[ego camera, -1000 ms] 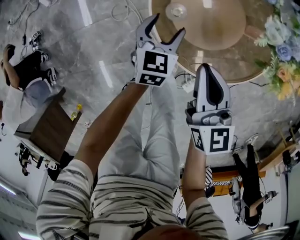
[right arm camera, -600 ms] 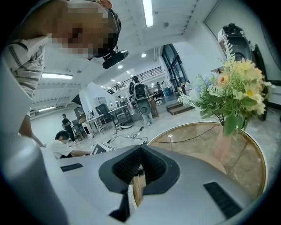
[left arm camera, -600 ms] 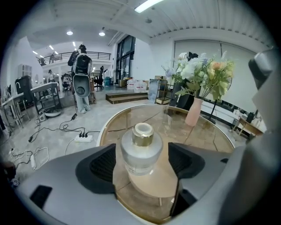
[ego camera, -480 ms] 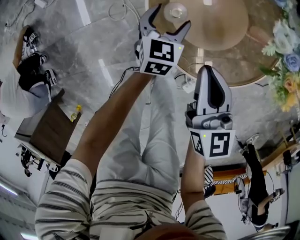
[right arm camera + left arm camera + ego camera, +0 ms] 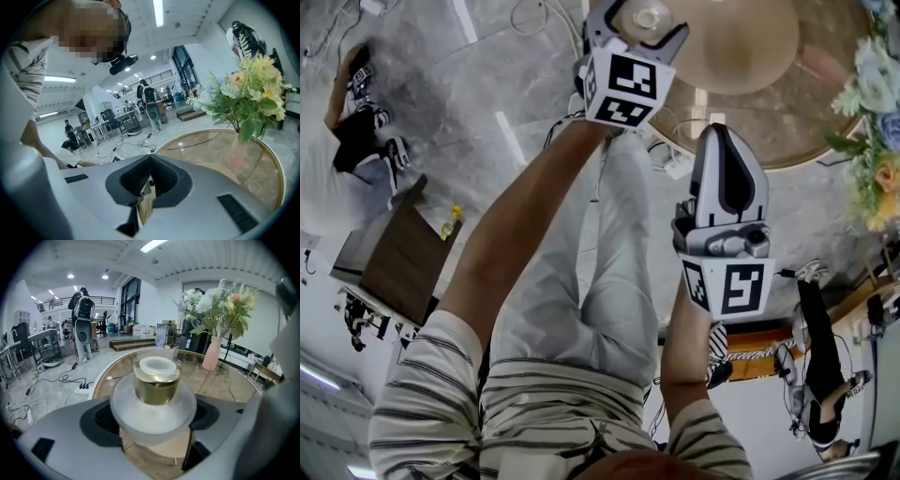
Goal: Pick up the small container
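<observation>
Two grippers held by person. Left gripper (image 5: 639,22) reaches over round glass tabletop (image 5: 750,56), jaws wide apart, one on each side of small container (image 5: 157,380). Container gold with white top, upright on tabletop near edge. Right gripper (image 5: 724,141) held back, well apart from container, jaws together, nothing between. Flowers (image 5: 220,301) in pink vase (image 5: 212,355) farther back on tabletop.
</observation>
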### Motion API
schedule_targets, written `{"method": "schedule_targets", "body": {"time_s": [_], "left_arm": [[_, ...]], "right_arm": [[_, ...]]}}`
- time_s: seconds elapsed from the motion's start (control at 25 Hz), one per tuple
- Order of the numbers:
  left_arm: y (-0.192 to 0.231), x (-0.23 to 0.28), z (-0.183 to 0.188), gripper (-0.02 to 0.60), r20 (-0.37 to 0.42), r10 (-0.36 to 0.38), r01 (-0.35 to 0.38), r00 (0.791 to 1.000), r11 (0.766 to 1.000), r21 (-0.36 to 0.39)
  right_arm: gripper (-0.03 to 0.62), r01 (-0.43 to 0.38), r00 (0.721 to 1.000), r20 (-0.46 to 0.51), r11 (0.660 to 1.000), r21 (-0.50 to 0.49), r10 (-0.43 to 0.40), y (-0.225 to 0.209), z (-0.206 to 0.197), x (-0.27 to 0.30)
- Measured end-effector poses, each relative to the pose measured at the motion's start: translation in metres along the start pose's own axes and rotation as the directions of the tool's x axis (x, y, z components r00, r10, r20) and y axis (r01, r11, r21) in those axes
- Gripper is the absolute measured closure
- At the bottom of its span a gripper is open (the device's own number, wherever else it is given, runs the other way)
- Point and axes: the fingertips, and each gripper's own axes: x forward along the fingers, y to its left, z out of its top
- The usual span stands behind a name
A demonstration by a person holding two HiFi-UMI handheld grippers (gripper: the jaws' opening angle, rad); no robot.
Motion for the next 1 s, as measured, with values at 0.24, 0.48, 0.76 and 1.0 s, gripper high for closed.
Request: {"method": "schedule_targets", "body": {"time_s": [0.24, 0.48, 0.76, 1.0], "left_arm": [[-0.004, 0.006, -0.004, 0.212, -0.023, 0.046, -0.045, 0.999, 0.997, 0.055], [0.002, 0.006, -0.006, 0.259, -0.034, 0.074, -0.071, 0.997, 0.994, 0.081], [0.003, 0.004, -0.005, 0.253, -0.089, 0.037, -0.032, 0.995, 0.998, 0.06], [0.001, -0.015, 0.017, 0.253, -0.075, 0.037, -0.033, 0.996, 0.998, 0.048]], "right_arm": [[0.583, 0.009, 1.0, -0.007, 1.0, 0.006, -0.009, -0.005, -0.003, 0.001], [0.583, -0.008, 1.0, -0.022, 1.0, -0.017, 0.008, 0.001, -0.006, -0.001], [0.583, -0.004, 1.0, -0.009, 0.999, -0.031, 0.003, 0.006, -0.001, -0.009], [0.583, 0.011, 1.0, 0.017, 1.0, -0.027, -0.011, 0.003, 0.017, -0.02]]}}
